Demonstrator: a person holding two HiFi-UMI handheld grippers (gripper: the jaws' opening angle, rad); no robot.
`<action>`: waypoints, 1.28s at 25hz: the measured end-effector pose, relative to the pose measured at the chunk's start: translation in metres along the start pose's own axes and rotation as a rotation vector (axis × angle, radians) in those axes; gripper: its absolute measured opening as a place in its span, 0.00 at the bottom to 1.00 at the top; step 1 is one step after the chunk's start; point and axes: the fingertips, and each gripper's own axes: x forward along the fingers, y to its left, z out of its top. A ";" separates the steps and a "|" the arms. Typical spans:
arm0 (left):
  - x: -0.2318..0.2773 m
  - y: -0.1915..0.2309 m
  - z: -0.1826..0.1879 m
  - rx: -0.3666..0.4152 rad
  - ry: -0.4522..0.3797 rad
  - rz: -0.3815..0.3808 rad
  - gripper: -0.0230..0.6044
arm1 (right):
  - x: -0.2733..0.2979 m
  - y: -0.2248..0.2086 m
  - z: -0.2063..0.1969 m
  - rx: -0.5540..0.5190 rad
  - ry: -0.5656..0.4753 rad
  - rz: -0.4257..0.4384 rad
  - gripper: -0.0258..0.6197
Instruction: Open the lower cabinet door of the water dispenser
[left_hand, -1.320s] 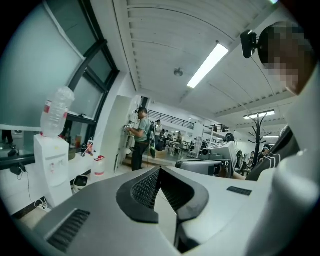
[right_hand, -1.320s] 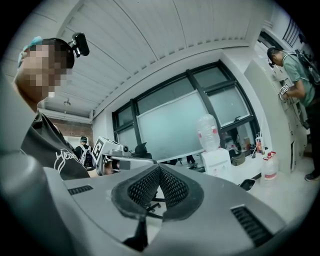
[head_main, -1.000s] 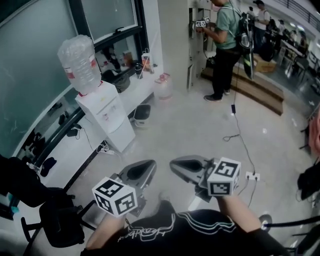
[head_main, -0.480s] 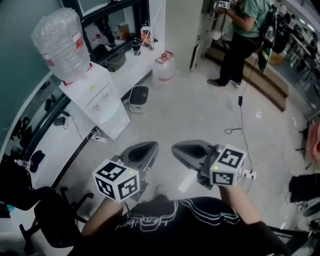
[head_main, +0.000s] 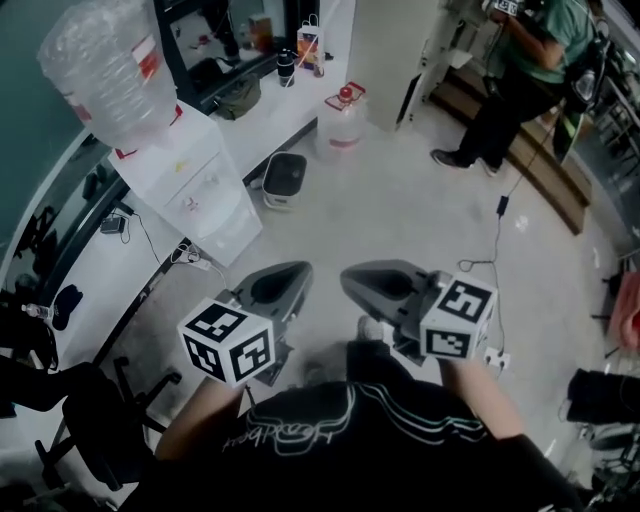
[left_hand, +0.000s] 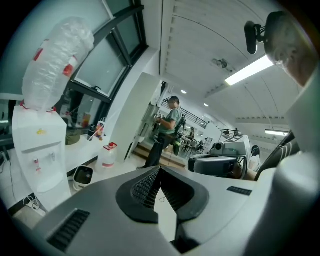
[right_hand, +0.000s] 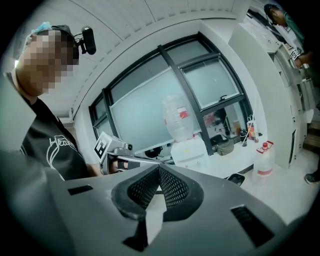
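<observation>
The white water dispenser (head_main: 195, 185) stands at the upper left against the window wall, with a clear bottle (head_main: 100, 65) on top. Its lower cabinet door (head_main: 228, 238) faces the floor space and looks closed. My left gripper (head_main: 300, 270) and right gripper (head_main: 350, 278) hover side by side over the floor, well short of the dispenser, both shut and holding nothing. In the left gripper view the dispenser (left_hand: 37, 150) is at the far left of the shut jaw tips (left_hand: 159, 170). The right gripper view shows the dispenser (right_hand: 190, 150) just beyond its shut tips (right_hand: 159, 169).
A small round-topped bin (head_main: 285, 178) and a water jug with a red cap (head_main: 342, 120) stand on the floor past the dispenser. Cables and a power strip (head_main: 495, 355) lie at the right. An office chair (head_main: 100, 430) is at the lower left. A person in a green shirt (head_main: 530, 70) stands at the upper right.
Both grippers and the head camera have come closer to the dispenser, which now looks larger and sits nearer the grippers. Both jaws stay shut.
</observation>
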 end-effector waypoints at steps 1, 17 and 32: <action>0.006 0.007 0.002 -0.008 -0.004 0.012 0.04 | 0.005 -0.009 0.002 -0.001 0.004 0.015 0.06; 0.142 0.137 0.071 -0.207 -0.152 0.397 0.04 | 0.075 -0.214 0.055 -0.081 0.198 0.358 0.06; 0.191 0.281 -0.022 -0.402 -0.139 0.614 0.04 | 0.178 -0.321 -0.042 -0.062 0.399 0.460 0.06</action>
